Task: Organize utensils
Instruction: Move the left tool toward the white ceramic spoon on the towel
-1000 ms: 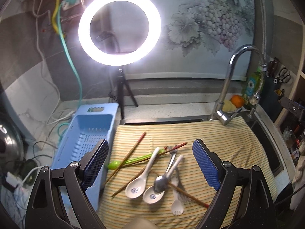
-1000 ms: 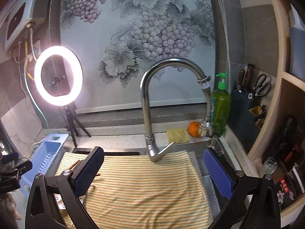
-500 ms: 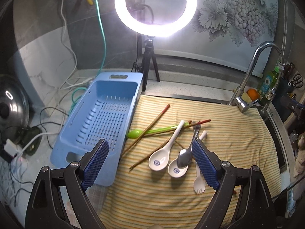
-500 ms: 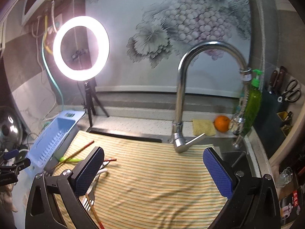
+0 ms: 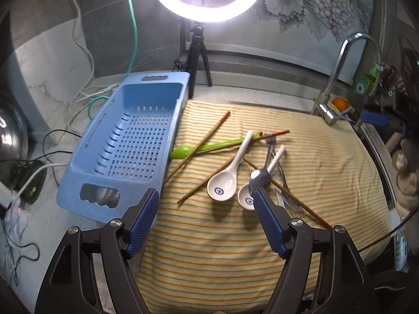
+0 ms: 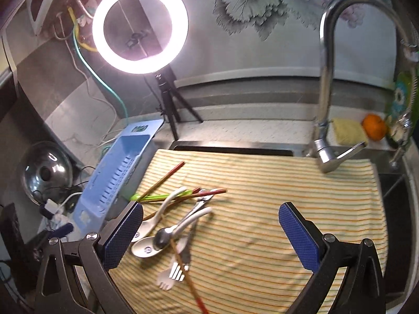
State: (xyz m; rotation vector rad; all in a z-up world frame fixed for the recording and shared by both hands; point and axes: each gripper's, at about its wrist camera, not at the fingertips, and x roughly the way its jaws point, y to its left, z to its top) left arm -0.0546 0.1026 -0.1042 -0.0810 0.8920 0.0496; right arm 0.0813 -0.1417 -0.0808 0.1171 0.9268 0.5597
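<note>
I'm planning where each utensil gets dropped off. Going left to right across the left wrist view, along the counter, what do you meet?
Steel pot lid → blue drain basket → green spoon → larger white spoon → metal spoon → faucet → orange.

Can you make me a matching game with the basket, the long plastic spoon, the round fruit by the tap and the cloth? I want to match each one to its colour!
Things:
1. basket
2. long plastic spoon
3. round fruit
4. cloth

Colours:
A. orange
B. yellow with stripes
C. light blue
D. bright green

Right pairs: 1-C, 2-D, 3-A, 4-B
</note>
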